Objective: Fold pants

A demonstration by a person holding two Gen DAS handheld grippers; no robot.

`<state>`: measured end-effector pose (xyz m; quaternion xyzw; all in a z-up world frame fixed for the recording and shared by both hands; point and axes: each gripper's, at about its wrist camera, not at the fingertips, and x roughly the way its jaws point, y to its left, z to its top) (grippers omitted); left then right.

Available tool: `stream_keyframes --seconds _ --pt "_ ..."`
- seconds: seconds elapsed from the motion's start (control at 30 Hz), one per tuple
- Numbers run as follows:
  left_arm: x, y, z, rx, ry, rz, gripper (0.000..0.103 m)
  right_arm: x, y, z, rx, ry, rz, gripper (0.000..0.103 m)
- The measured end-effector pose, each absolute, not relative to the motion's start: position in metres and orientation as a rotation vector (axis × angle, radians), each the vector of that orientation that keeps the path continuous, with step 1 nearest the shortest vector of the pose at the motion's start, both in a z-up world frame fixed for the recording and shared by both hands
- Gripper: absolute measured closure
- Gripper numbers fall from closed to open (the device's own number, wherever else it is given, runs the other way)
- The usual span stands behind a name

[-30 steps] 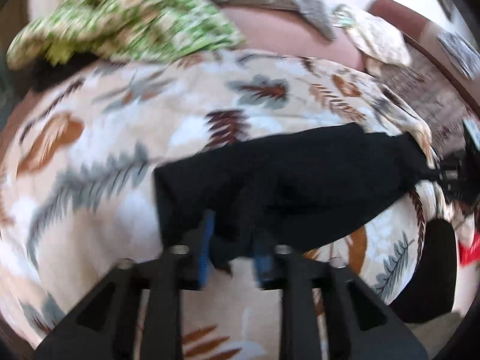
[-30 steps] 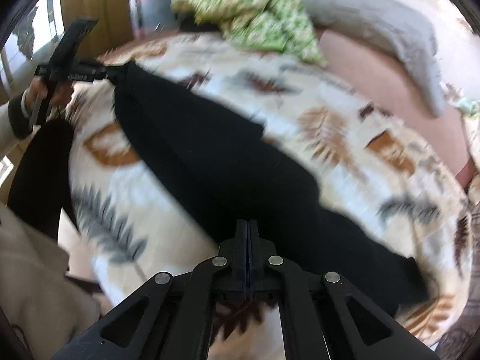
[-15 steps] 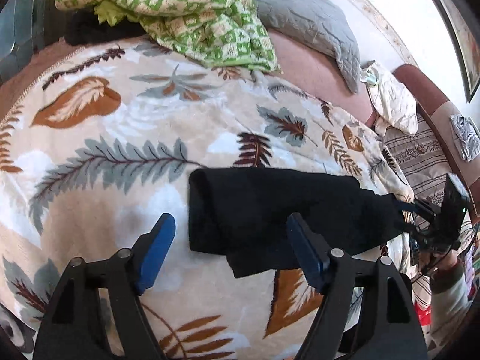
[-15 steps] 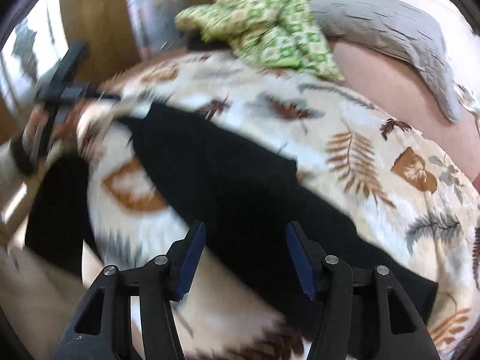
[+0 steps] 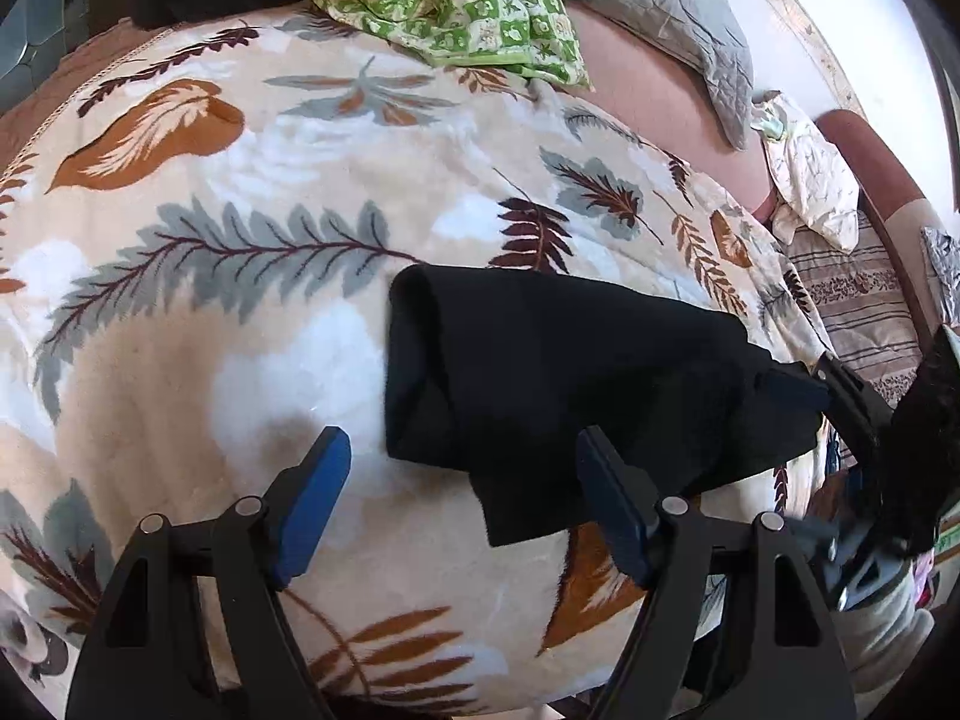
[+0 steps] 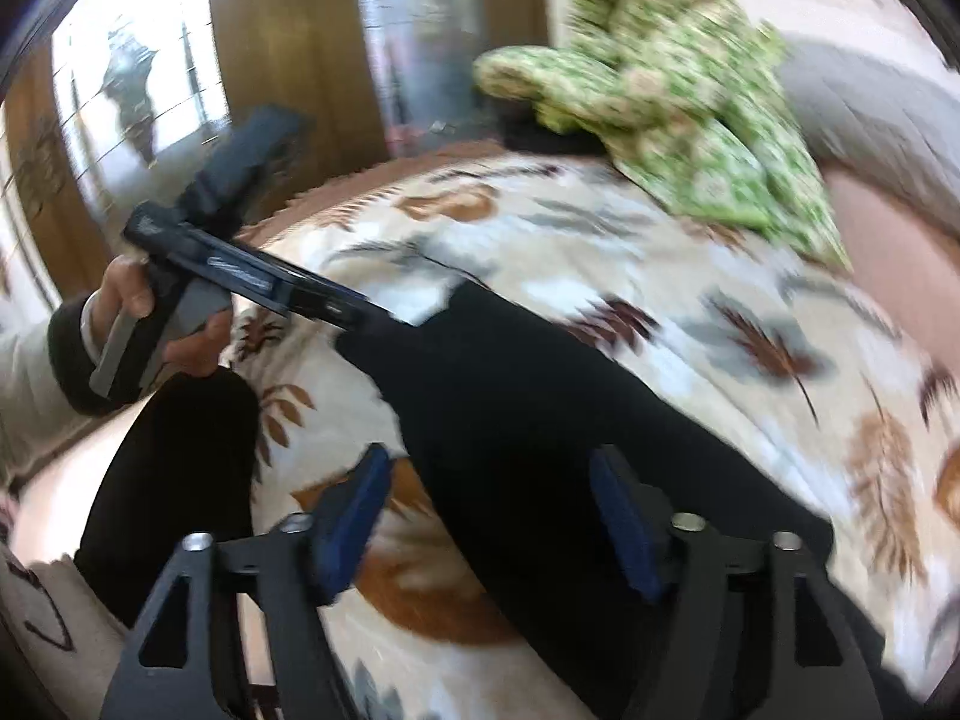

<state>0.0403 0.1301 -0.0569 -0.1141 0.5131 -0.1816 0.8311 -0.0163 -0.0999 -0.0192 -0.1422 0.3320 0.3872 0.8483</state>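
Note:
The black pants (image 5: 576, 372) lie folded lengthwise in a long strip on a leaf-patterned blanket (image 5: 252, 276). My left gripper (image 5: 462, 498) is open just short of the pants' near left end, holding nothing. My right gripper (image 6: 492, 504) is open over the other end of the pants (image 6: 540, 420). In the left wrist view the right gripper (image 5: 840, 396) shows at the pants' right end. In the right wrist view, which is blurred, the left gripper (image 6: 384, 318) shows at the far end of the strip.
A green patterned cloth (image 5: 444, 0) and a grey quilted pillow (image 5: 666, 18) lie at the far side of the bed. A crumpled pale cloth (image 5: 810, 180) and a striped fabric (image 5: 858, 306) lie at the right. Wooden panels and a window (image 6: 138, 102) stand beyond the bed.
Both grippers opened and let go of the pants, which now lie flat on the blanket. Both grippers have drawn back a little from the pants' ends.

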Motion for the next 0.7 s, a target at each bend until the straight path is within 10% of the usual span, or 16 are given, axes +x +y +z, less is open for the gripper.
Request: stream_keyframes --seconds 0.27,0.37,0.7 --pt "0.037 0.142 -0.051 -0.243 1.069 -0.338 0.026 -0.006 -0.024 -0.040 -0.516 0.657 0.854 0.024" --pt "0.035 0.151 -0.046 -0.258 1.050 -0.328 0.026 0.018 -0.019 -0.051 -0.444 0.753 0.809 0.094" --pt "0.040 0.178 -0.044 -0.346 1.005 -0.296 0.026 0.033 -0.042 -0.025 -0.044 0.697 0.612 0.095"
